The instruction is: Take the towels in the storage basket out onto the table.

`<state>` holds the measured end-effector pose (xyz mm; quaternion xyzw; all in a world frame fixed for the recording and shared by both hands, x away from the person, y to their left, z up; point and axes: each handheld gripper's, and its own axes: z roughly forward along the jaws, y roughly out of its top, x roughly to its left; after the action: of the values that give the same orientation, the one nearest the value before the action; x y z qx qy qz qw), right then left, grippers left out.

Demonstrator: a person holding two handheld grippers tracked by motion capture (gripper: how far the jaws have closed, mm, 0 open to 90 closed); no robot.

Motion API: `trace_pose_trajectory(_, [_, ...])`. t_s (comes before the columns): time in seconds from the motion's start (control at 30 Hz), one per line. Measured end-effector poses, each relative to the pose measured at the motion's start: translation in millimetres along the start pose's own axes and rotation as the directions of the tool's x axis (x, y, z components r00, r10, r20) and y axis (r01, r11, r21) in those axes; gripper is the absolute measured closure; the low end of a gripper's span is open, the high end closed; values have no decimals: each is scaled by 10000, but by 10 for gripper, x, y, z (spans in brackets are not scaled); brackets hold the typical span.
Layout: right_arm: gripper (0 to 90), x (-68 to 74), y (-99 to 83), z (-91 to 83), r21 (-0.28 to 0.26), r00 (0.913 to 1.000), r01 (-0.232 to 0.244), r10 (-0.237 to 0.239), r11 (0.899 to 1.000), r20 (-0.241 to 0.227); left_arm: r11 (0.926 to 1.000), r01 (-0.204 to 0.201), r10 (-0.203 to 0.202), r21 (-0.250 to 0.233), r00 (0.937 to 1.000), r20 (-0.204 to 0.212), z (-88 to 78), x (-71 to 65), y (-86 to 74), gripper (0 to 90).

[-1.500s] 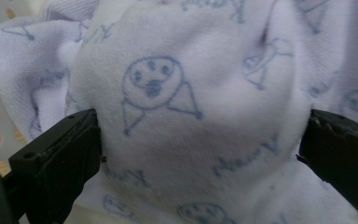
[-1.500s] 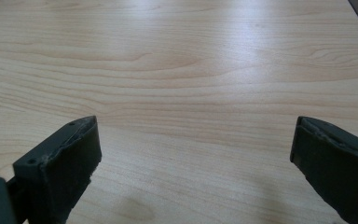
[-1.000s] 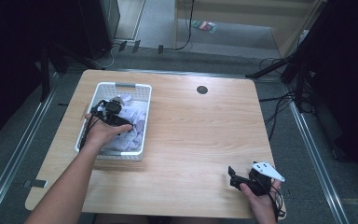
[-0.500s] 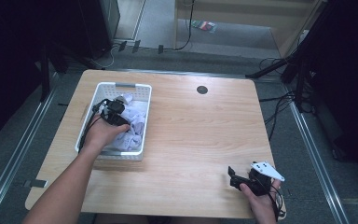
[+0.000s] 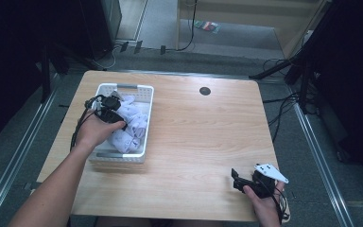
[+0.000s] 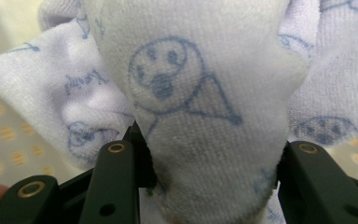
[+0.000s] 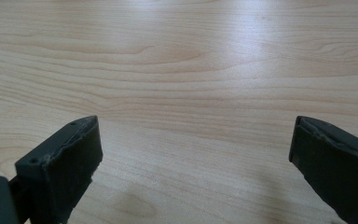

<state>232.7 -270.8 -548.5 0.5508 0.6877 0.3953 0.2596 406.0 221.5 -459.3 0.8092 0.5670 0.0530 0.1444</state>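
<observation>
The white towel [image 6: 200, 116] is soft terry printed with pale blue doodles (a round cartoon face sits at its middle in the left gripper view). It is bunched into a thick fold, pinched from both sides, with loose corners spilling out at ten and two o'clock. It lies crumpled inside the white perforated basket [image 5: 144, 124], toward nine o'clock on the table.

place: lab | signs: lone wooden table [image 5: 194, 142], floor cables [image 5: 283, 101], black equipment stands [image 5: 307, 71]
</observation>
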Motion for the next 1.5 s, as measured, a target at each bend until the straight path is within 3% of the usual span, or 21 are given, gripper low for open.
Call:
trace_pose_trajectory(0.1, [28, 2, 1, 2, 19, 10000, -5, 5, 10000, 40, 9997, -122, 121, -206, 9999, -83, -214, 21, 30, 554])
trace_pose_trajectory(0.3, [35, 4, 1, 2, 33, 10000, 6, -6, 10000, 76, 9989, -185, 175, -436, 9996, -222, -466, 11, 77, 552])
trace_pose_trajectory(0.57, [40, 5, 1, 4, 44, 9999, -6, 5, 10000, 100, 9952, -310, 275, -924, 9989, -386, -928, -36, 195, 548])
trace_pose_trajectory(1.0, [51, 10, 3, 4, -91, 9999, 17, -16, 10000, 125, 9902, -894, 852, -1070, 9954, -433, -1075, -285, 346, 544])
trace_pose_trajectory(1.5, [42, 1, -1, -13, -302, 9998, -88, 92, 9995, 157, 9753, -1686, 1685, -1430, 9856, -127, -1127, -836, 655, 540])
